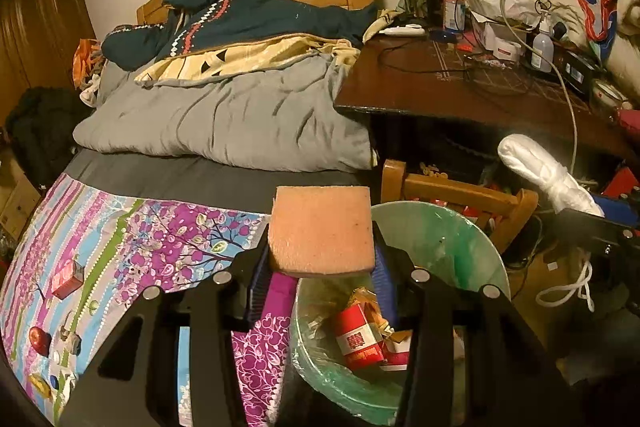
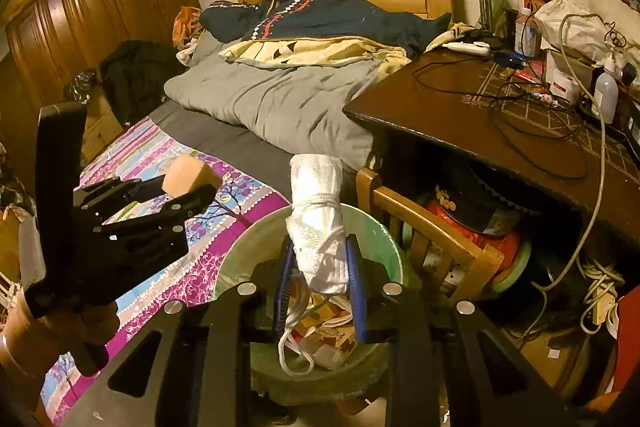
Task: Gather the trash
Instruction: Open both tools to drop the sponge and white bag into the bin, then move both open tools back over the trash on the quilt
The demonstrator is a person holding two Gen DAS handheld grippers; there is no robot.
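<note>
While tools grip trash, bin (image 1: 460, 239) holds red packet (image 1: 358, 341), writing illegible.

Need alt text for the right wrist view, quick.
The right gripper holds a white rolled bundle tied with cord above a green-lined trash bin beside the bed. At left, the left gripper holds a pink sponge over the floral bedsheet.

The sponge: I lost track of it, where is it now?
The sponge is clamped in the left gripper, at the rim of the trash bin beside the bed.
</note>
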